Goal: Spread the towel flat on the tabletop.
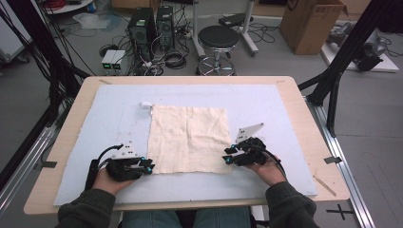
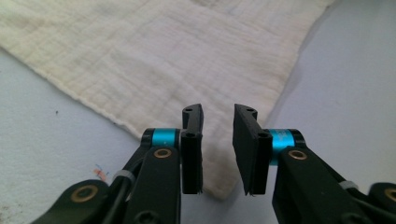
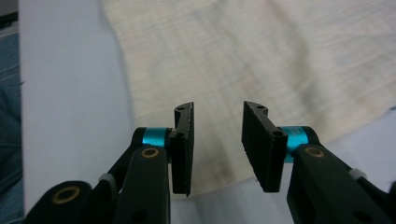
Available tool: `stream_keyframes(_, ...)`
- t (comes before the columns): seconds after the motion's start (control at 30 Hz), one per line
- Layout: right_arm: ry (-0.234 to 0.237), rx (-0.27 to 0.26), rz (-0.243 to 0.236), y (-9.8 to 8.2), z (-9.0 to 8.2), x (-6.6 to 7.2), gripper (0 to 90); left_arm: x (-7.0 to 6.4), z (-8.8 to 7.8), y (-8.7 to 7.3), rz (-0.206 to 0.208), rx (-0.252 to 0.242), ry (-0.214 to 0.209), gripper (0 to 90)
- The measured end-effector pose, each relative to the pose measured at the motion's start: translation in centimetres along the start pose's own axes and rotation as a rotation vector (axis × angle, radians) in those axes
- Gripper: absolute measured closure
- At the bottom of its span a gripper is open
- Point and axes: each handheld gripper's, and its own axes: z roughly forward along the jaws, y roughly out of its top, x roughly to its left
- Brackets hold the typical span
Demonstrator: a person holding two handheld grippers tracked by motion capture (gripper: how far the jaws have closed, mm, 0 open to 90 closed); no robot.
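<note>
Lying flat on the worktop (image 1: 266,97), the cloth (image 1: 188,137) has a near corner between each hand-held gripper's (image 1: 146,166) (image 1: 229,155) narrowly parted jaws, seemingly untouched.

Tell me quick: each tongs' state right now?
Left tongs: open, over the cloth's near corner, holding nothing.
Right tongs: open, over the cloth's edge, holding nothing.

1. No readable text, labels, brands or numbers anywhere.
2. Cardboard box (image 1: 311,23) on the floor has a dark round mark on its flap, too blurred to read.
3. Black cross mark (image 1: 340,211) is taped on the floor beside the table (image 1: 309,118): a sign only, no lettering.
</note>
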Motion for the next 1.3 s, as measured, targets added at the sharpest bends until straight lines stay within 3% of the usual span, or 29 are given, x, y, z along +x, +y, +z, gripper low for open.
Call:
stream_keyframes(0.13,0.022,-0.002,-0.031,-0.4,0.4,1.1,59.8,-0.4,-0.2,-0.2,0.004,-0.01,-0.029,64.1)
stream_keyframes(0.3,0.031,0.018,-0.048,-0.7,0.8,1.8,59.1,-0.5,0.2,-0.5,0.011,0.025,-0.039,63.9)
stream_keyframes(0.43,0.014,0.059,-0.075,-1.0,1.2,2.2,66.1,-0.5,0.6,-0.7,0.029,0.056,-0.025,68.3)
stream_keyframes(0.53,0.033,0.054,-0.073,-1.2,1.1,2.2,75.4,-0.5,0.6,-0.7,0.032,0.05,-0.001,76.6)
stream_keyframes(0.6,0.064,0.055,-0.053,-1.2,1.1,2.1,82.2,-0.3,0.6,-0.7,0.022,0.047,-0.009,84.3)
stream_keyframes(0.7,0.073,0.049,-0.044,-1.2,1.1,1.9,87.5,-0.5,0.6,-0.7,0.032,0.047,-0.005,87.2)
stream_keyframes(1.3,0.095,0.024,-0.028,-2.3,0.0,2.5,88.4,-1.5,-0.3,-1.0,0.055,0.046,-0.042,87.7)
